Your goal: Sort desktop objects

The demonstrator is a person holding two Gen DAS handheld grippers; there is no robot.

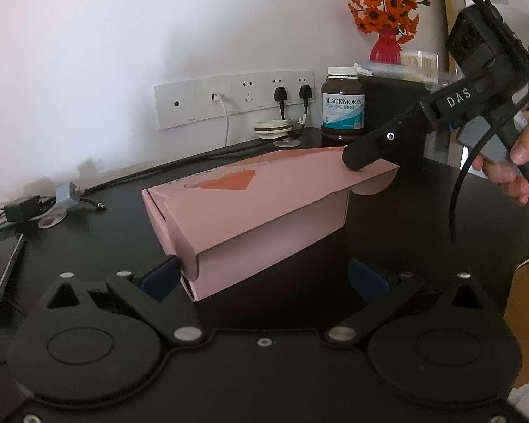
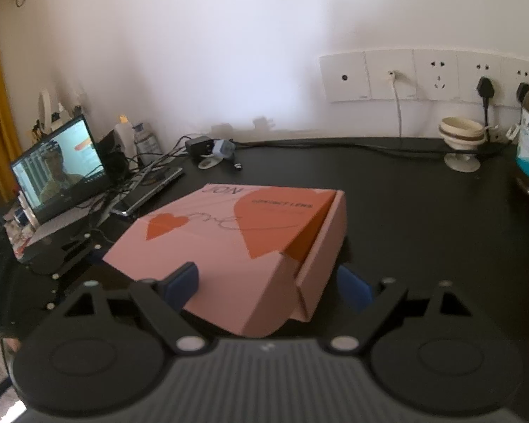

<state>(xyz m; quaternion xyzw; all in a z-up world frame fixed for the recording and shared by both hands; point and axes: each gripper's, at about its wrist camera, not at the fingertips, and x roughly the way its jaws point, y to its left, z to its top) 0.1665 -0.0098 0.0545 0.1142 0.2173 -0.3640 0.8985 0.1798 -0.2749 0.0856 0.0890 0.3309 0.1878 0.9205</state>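
On the black table [image 1: 423,218], seen from the left wrist, lies a pink cardboard box [image 1: 250,211] with an orange shape printed on its top. Its lid is not fully down: the near corner is lifted and the front flap hangs over the side wall. The left gripper [image 1: 264,276] has its jaws wide; the left blue pad [image 1: 162,276] touches the near corner of the box, while the other pad is clearly apart from it, so nothing is clamped. At the far end, the right gripper [image 1: 366,155], held by a hand [image 1: 518,158], rests one black finger on top of the lid; I cannot tell from this view how its jaws stand. Behind the box stand a brown fish-oil bottle [image 1: 342,104] and a red vase with orange flowers [image 1: 386,47], and a phone [image 1: 0,271] lies at the left.

From the right wrist, the same box [image 2: 229,246] shows two orange hearts joined by a thin line, and some printed letters. The right gripper [image 2: 268,287] has its jaws wide on both sides of the near corner, one blue pad above the lid, the other beside the right wall. An open laptop [image 2: 58,165] stands at the left, near tangled cables.
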